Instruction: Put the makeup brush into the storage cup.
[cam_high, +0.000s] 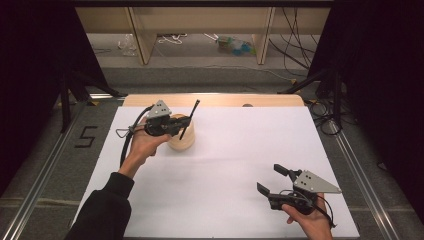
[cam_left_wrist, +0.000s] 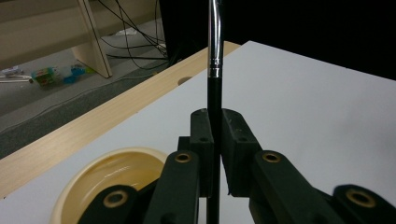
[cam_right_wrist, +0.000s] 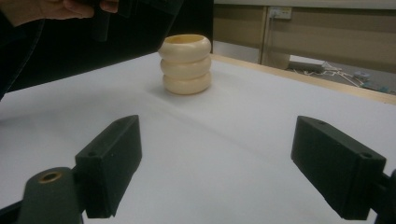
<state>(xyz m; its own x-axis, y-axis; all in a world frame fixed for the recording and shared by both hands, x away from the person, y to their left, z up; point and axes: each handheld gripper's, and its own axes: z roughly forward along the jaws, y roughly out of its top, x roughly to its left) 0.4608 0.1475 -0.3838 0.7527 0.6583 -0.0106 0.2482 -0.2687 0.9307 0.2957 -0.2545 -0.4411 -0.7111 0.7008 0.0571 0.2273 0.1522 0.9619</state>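
— How far along was it?

— Nearest, the right gripper (cam_high: 274, 181) rested low on the white table (cam_high: 235, 150), idle. Farther off, the left gripper (cam_high: 183, 123) held a thin black rod (cam_high: 189, 119) just above the cream ringed holder (cam_high: 181, 138); I judged it not yet dropped in.

— And the jaws?

— Right spread wide, holding nothing. Left clamped tight on the rod.

One cream ribbed holder (cam_high: 182, 138), one black brush (cam_high: 190, 118), two hand-held grippers
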